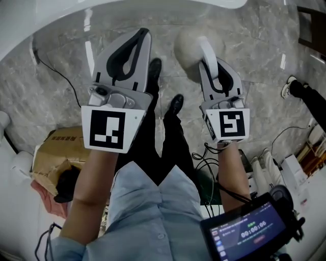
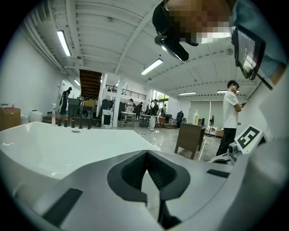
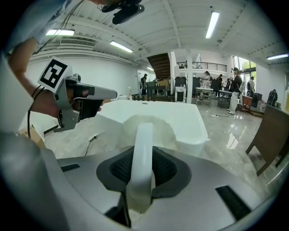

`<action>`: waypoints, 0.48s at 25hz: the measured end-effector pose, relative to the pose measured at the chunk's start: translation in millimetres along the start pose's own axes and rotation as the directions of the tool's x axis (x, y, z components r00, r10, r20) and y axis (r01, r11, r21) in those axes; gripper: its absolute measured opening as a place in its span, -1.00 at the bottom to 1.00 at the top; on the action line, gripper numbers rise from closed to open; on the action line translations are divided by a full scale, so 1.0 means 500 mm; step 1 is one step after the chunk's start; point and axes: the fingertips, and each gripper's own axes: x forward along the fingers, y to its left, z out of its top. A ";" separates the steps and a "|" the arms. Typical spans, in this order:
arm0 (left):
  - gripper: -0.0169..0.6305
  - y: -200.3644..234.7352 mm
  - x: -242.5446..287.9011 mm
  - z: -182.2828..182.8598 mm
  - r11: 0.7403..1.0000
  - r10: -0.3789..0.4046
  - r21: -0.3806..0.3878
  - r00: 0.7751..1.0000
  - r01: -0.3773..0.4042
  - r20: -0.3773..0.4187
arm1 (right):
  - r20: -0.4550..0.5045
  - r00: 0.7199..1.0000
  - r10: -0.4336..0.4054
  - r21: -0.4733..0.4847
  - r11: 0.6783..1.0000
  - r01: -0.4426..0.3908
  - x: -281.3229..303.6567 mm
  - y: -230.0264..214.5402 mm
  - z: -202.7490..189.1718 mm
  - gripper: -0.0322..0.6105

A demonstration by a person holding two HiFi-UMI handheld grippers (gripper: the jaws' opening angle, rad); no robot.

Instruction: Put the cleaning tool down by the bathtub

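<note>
Currently in my hands, item by item.

- Left gripper (image 1: 142, 34): upper centre of the head view. Its jaws are pressed together with nothing between them.
- Right gripper (image 1: 213, 63): just to the right. It is clenched on the white handle (image 3: 141, 144) of my cleaning tool (image 1: 189, 47).
- Tool's round pale pad: over the grey marble floor (image 1: 254, 66). Contact with the floor cannot be told.
- Bathtub (image 1: 61, 12): white rim along the top edge, near the pad.
- Cardboard box (image 1: 56, 148): lower left.

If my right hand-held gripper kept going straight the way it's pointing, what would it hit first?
The cleaning tool clamped in the right hand-held gripper would probably touch the bathtub on its near wall first; depth is unclear.
</note>
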 end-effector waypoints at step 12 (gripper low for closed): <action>-0.90 0.006 0.083 -0.166 0.999 -0.051 0.008 0.997 0.052 -0.056 | -0.058 0.997 0.044 -0.006 0.999 -0.045 0.121 -0.015 -0.130 -0.59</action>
